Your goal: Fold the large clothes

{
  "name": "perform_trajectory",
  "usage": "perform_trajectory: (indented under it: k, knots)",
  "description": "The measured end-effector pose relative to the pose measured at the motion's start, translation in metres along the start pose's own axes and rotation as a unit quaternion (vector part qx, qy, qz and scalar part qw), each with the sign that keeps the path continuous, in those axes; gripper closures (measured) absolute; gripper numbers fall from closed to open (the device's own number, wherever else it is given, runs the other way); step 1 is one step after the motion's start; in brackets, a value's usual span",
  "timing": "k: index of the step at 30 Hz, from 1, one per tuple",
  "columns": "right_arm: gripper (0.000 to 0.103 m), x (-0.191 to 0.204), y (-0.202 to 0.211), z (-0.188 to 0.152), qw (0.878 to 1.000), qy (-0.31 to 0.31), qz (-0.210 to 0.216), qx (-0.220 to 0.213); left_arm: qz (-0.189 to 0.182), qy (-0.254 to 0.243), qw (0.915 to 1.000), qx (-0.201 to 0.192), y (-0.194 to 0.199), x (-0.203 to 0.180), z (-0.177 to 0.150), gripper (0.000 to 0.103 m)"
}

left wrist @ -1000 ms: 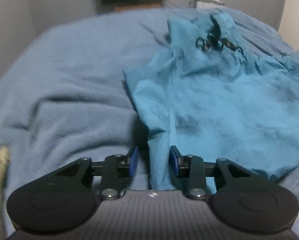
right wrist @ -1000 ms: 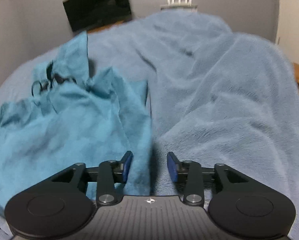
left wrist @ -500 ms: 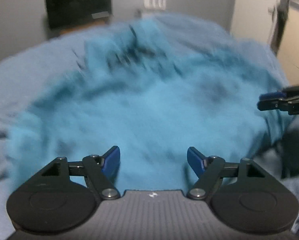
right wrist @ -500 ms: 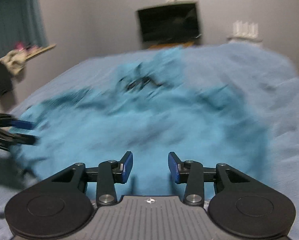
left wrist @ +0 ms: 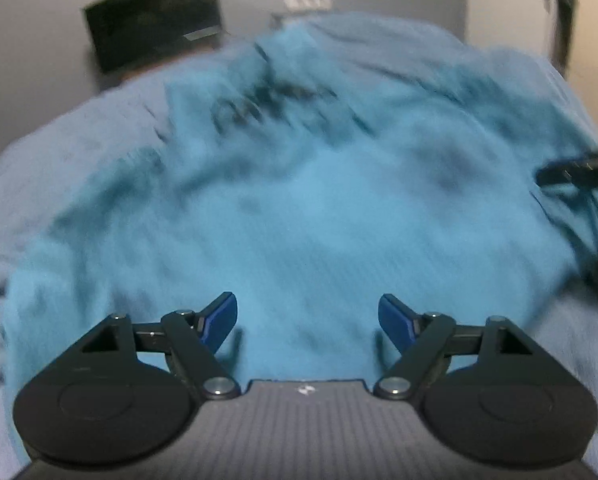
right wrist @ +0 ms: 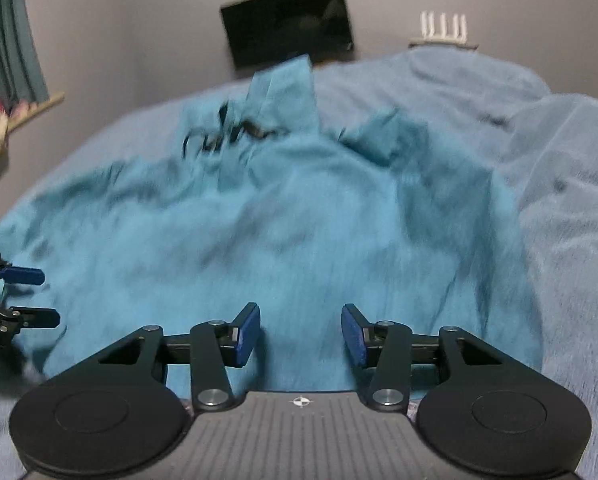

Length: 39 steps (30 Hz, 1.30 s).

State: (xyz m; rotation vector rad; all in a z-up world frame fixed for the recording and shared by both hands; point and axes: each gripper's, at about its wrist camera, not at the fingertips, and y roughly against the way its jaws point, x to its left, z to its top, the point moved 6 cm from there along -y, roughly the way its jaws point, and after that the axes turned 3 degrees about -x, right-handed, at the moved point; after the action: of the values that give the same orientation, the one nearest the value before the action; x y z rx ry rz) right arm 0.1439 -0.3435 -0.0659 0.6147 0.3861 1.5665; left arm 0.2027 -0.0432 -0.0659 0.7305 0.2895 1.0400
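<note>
A large teal garment (left wrist: pixel 319 200) with dark drawstrings (right wrist: pixel 223 136) near its far end lies spread on a blue-grey blanket (right wrist: pixel 559 220). My left gripper (left wrist: pixel 307 322) is wide open and empty, low over the garment's near edge. My right gripper (right wrist: pixel 301 334) is open and empty over the same near edge. The left gripper also shows at the left edge of the right wrist view (right wrist: pixel 27 296), open. The right gripper shows blurred at the right edge of the left wrist view (left wrist: pixel 579 172). Both views are motion-blurred.
The blanket covers a bed that reaches the far wall. A dark screen (right wrist: pixel 291 24) hangs on that wall and a white router (right wrist: pixel 443 32) stands beside it. A curtain (right wrist: pixel 7 40) and a shelf (right wrist: pixel 35 110) are at the left.
Both grippers swung from the garment's sides to its near edge. The left gripper's jaws opened much wider and the right's somewhat wider. The garment now lies spread out wider.
</note>
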Motion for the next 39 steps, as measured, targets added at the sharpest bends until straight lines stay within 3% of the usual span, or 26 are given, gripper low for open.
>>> perform_trajectory:
  k: [3, 6, 9, 12, 17, 18, 21, 24, 26, 28, 31, 35, 37, 39]
  knots:
    - [0.055, -0.014, -0.004, 0.021, 0.999, -0.007, -0.02, -0.048, 0.056, 0.018, 0.9978, -0.031, -0.016, 0.025, 0.026, 0.023]
    - [0.055, -0.025, -0.025, 0.046, 0.996, 0.008, -0.036, -0.085, 0.083, 0.05, 0.9943, -0.045, -0.036, 0.053, 0.052, 0.023]
    - [0.055, -0.035, -0.045, 0.07, 0.992, 0.017, -0.061, -0.112, 0.13, 0.048, 0.9884, -0.063, -0.055, 0.078, 0.072, 0.022]
    - [0.055, -0.046, -0.067, 0.091, 0.987, 0.016, -0.084, -0.136, 0.169, 0.061, 0.982, -0.059, -0.077, 0.106, 0.078, 0.02]
    - [0.056, -0.074, -0.11, 0.114, 0.987, -0.011, -0.088, -0.135, 0.184, 0.127, 0.9743, -0.025, -0.114, 0.16, 0.064, 0.02]
    - [0.056, -0.079, -0.12, 0.118, 0.987, -0.015, -0.089, -0.134, 0.188, 0.139, 0.9722, -0.012, -0.123, 0.168, 0.057, 0.016]
    - [0.055, -0.087, -0.152, 0.123, 0.989, -0.013, -0.093, -0.116, 0.166, 0.213, 0.9629, -0.002, -0.139, 0.192, 0.034, 0.001]
    - [0.056, -0.096, -0.186, 0.117, 0.992, -0.022, -0.097, -0.079, 0.138, 0.276, 0.9511, -0.007, -0.145, 0.206, 0.02, 0.0]
    - [0.054, -0.103, -0.199, 0.116, 0.992, -0.049, -0.087, -0.073, 0.135, 0.287, 0.9482, -0.015, -0.142, 0.207, 0.02, 0.0]
    - [0.052, -0.105, -0.201, 0.117, 0.991, -0.064, -0.082, -0.083, 0.152, 0.265, 0.9517, -0.028, -0.132, 0.196, 0.028, 0.0]
    - [0.052, -0.094, -0.194, 0.123, 0.991, -0.041, -0.071, -0.11, 0.159, 0.19, 0.9668, -0.063, -0.119, 0.168, 0.051, 0.0]
    - [0.052, -0.077, -0.186, 0.126, 0.991, -0.035, -0.041, -0.122, 0.114, 0.139, 0.9795, -0.091, -0.117, 0.128, 0.071, 0.0]
    - [0.052, -0.067, -0.183, 0.125, 0.991, -0.035, -0.024, -0.123, 0.117, 0.105, 0.9843, -0.081, -0.127, 0.113, 0.071, 0.0]
    - [0.052, -0.056, -0.182, 0.122, 0.992, -0.029, -0.011, -0.12, 0.145, 0.062, 0.9869, -0.037, -0.146, 0.106, 0.062, 0.0]
